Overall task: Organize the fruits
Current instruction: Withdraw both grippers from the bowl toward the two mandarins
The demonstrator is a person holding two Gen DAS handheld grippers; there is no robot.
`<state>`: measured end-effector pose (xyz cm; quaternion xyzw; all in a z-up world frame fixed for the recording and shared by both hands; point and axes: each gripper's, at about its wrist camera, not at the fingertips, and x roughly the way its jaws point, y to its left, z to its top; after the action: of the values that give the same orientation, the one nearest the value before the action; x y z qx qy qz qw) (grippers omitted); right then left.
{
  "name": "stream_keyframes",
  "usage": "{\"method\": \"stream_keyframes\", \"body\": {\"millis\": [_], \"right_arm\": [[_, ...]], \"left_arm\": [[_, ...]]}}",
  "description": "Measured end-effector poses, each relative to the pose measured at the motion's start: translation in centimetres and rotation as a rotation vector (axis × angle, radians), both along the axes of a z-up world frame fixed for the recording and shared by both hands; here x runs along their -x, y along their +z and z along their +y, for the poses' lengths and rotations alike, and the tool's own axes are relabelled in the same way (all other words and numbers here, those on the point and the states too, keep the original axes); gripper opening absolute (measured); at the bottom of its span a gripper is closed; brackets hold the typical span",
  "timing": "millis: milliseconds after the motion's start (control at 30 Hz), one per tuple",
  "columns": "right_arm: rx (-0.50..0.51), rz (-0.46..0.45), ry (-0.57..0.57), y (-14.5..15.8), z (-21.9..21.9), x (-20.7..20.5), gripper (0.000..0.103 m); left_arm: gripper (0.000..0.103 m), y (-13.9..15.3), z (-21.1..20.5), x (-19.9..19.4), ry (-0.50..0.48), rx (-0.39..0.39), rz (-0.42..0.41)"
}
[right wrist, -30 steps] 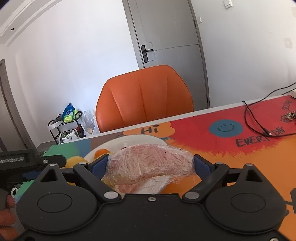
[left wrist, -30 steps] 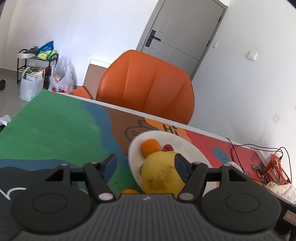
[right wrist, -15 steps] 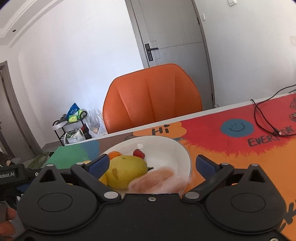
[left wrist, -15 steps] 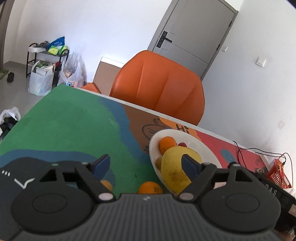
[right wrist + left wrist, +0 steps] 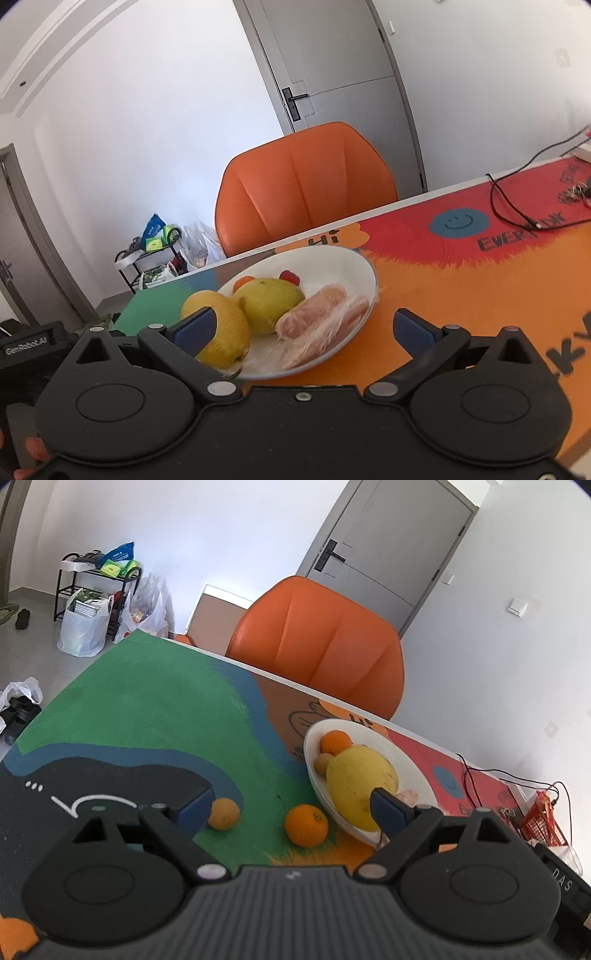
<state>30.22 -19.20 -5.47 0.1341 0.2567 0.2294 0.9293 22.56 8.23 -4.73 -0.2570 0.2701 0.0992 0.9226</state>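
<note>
A white plate [image 5: 413, 771] [image 5: 354, 266] on the table holds a large yellow fruit [image 5: 360, 779], a small orange [image 5: 335, 741], a small tan fruit [image 5: 324, 762], a red fruit [image 5: 289, 276] and a pink plastic-wrapped fruit [image 5: 317, 323]. In the right wrist view two yellow fruits [image 5: 271, 301] [image 5: 221, 328] show in it. An orange [image 5: 306, 825] and a smaller yellowish fruit [image 5: 223, 813] lie on the mat left of the plate. My left gripper [image 5: 291, 808] is open and empty above them. My right gripper [image 5: 303, 328] is open and empty, just in front of the plate.
An orange chair [image 5: 321, 646] stands behind the table's far edge. Black cables [image 5: 517, 210] lie on the mat at the right. A red basket [image 5: 543, 823] and a black box [image 5: 561, 875] sit at the right. Bags and a rack [image 5: 96, 602] stand on the floor.
My right gripper opened and let the wrapped fruit down onto the plate, then drew back. My left gripper opened, left the yellow fruit in the plate and pulled back and up.
</note>
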Motion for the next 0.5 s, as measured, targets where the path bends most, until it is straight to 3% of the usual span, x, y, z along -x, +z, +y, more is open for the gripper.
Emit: {"method": "stream_keyframes", "body": {"millis": [500], "right_arm": [[-0.030,0.020,-0.020,-1.1,-1.7,4.1,0.103]], "left_arm": [[0.092,0.1,-1.2,3.0,-0.023,-0.022,-0.002]]}}
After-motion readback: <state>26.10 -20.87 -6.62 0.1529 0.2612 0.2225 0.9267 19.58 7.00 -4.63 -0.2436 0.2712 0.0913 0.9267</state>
